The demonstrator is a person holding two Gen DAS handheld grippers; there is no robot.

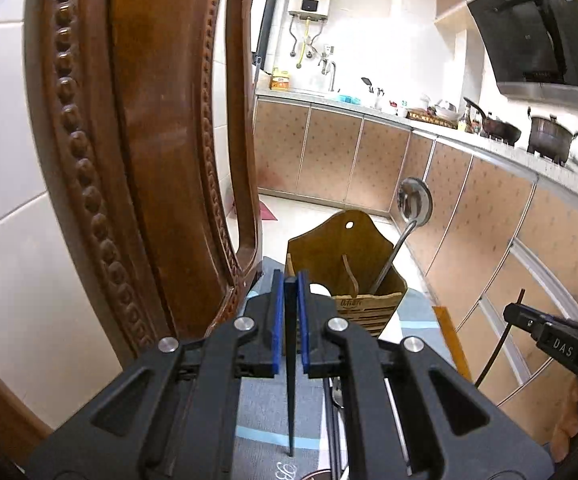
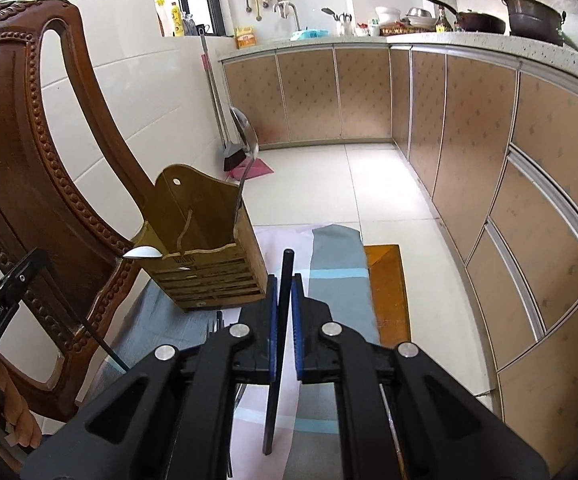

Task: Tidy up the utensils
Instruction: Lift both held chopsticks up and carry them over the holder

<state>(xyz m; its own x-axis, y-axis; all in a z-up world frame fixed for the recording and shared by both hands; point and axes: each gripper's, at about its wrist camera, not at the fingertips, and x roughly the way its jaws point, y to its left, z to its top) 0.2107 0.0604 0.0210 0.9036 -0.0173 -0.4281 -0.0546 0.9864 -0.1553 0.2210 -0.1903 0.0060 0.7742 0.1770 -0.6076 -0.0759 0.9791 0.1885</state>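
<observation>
Chopstick (image 1: 290, 364) black, tapered, clamped in left tool (image 1: 290, 320); right tool (image 2: 284, 320) clamps another.

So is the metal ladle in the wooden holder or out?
In. The ladle stands handle-down inside the wooden holder, bowl up above the rim.

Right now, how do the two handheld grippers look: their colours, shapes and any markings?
Both the left gripper and right gripper have matte black angular bodies with triangular cut-outs, round silver pivot bolts and flat blue pads on the fingers. From the side, one body reads "DAS" in pale letters; the other reads "GenRobot.AI". Bare fingers show behind each; no sleeves or cables are visible.
</observation>
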